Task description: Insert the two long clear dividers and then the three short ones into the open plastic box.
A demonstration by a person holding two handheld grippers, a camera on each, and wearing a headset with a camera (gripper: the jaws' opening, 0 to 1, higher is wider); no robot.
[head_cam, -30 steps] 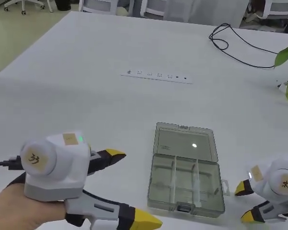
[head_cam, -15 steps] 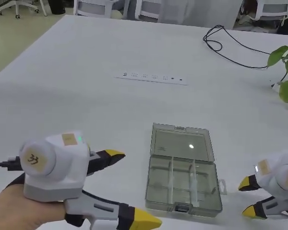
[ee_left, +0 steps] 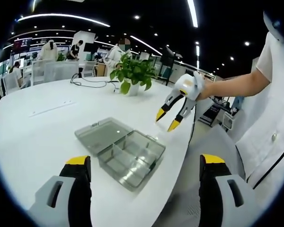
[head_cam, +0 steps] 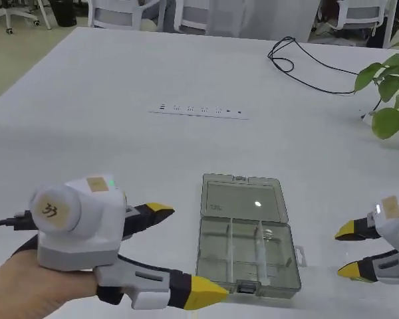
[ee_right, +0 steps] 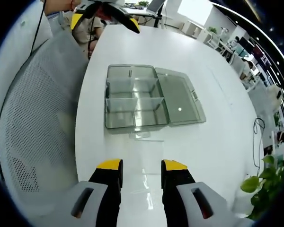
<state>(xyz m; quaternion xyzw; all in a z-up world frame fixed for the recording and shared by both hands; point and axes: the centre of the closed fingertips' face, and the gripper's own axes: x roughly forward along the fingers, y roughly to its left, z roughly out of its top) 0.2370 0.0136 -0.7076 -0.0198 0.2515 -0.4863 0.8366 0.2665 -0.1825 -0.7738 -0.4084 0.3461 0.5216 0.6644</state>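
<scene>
The open clear plastic box (head_cam: pixel 249 247) lies near the table's front edge, its lid (head_cam: pixel 243 198) folded back flat. Two long clear dividers (head_cam: pixel 229 244) stand in its tray, running front to back. A short clear piece (ee_right: pixel 142 135) lies on the table just beside the box (ee_right: pixel 132 97), on my right gripper's side. My left gripper (head_cam: pixel 185 252) hovers left of the box, jaws wide open and empty. My right gripper (head_cam: pixel 348 250) is open to the right of the box, also empty. The left gripper view has the box (ee_left: pixel 120 149) ahead and my right gripper (ee_left: pixel 165 120) beyond it.
A flush socket strip (head_cam: pixel 199 109) sits in the middle of the white table (head_cam: pixel 86 133). A black cable (head_cam: pixel 299 56) and a green plant (head_cam: pixel 386 93) are at the far right. Office chairs stand past the far edge. A mesh chair (ee_right: pixel 33 118) is beside the near table edge.
The head camera has shifted, so the whole scene slid left. My right gripper has drawn a little farther right from the box. The left gripper keeps its place, still open.
</scene>
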